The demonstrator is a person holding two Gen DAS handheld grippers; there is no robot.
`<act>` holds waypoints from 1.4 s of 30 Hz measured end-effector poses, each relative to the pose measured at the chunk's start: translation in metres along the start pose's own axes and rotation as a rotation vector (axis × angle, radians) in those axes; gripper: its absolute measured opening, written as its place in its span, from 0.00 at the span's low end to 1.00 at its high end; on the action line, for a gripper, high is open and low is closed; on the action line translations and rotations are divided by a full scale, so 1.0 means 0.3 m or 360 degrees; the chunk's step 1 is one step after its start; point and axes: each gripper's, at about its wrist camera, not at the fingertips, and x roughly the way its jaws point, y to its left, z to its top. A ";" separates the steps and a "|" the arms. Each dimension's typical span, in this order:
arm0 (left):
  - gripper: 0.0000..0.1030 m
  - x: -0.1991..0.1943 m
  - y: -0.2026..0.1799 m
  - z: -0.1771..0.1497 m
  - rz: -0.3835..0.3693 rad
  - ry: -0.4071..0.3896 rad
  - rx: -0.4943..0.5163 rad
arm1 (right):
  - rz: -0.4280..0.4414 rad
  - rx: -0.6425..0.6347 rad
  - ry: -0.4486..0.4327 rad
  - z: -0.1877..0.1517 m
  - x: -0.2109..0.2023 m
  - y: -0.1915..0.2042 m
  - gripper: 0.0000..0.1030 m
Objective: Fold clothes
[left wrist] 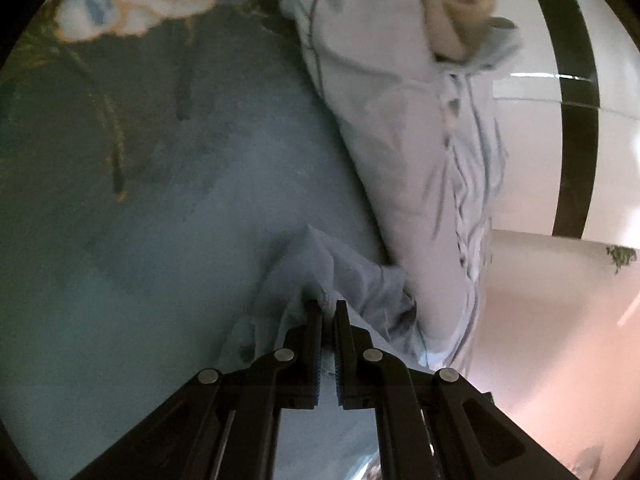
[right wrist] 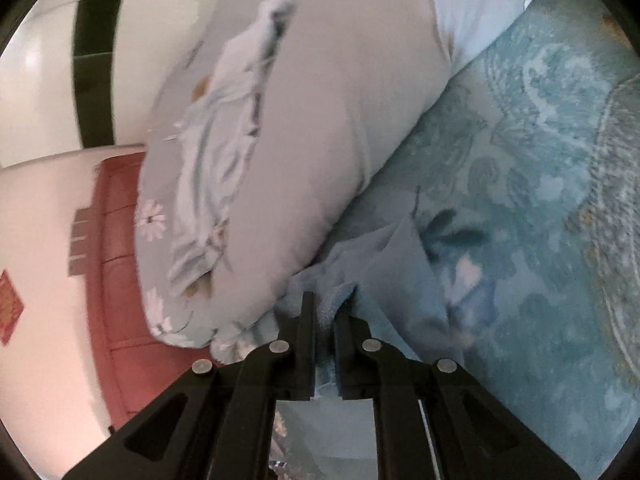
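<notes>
1. A pale floral pillow (left wrist: 392,128) is seen lying on the teal patterned bedspread (left wrist: 140,208), close against the blue garment (left wrist: 352,276) on its right in the left wrist view.
2. The garment is bunched on the bedspread, beside the pillow.
3. A garment fold is clamped in the left hand-held gripper (left wrist: 329,306), angled downward.
4. In the right wrist view, blue cloth (right wrist: 380,264) is pinched by the right hand-held gripper (right wrist: 325,300), likewise tilted down; a red headboard (right wrist: 116,280) is visible at left.
</notes>
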 end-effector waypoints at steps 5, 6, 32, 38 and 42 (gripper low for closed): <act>0.07 0.035 0.003 0.034 -0.0003 0.0018 0.0008 | -0.0032 -0.0019 0.0008 0.033 0.041 0.009 0.11; 0.09 0.036 0.001 0.037 -0.0008 0.0021 0.0007 | -0.0030 -0.0030 0.0006 0.036 0.041 0.015 0.15; 0.54 -0.103 0.235 -0.327 0.0176 0.0170 0.0075 | -0.0230 0.0031 0.0084 -0.302 -0.209 -0.306 0.41; 0.56 -0.085 0.267 -0.345 0.0106 0.0116 -0.0091 | -0.0105 0.0128 0.0097 -0.348 -0.145 -0.302 0.41; 0.58 -0.088 0.296 -0.356 0.0007 0.0025 -0.0227 | -0.0047 0.0225 0.0026 -0.368 -0.135 -0.320 0.41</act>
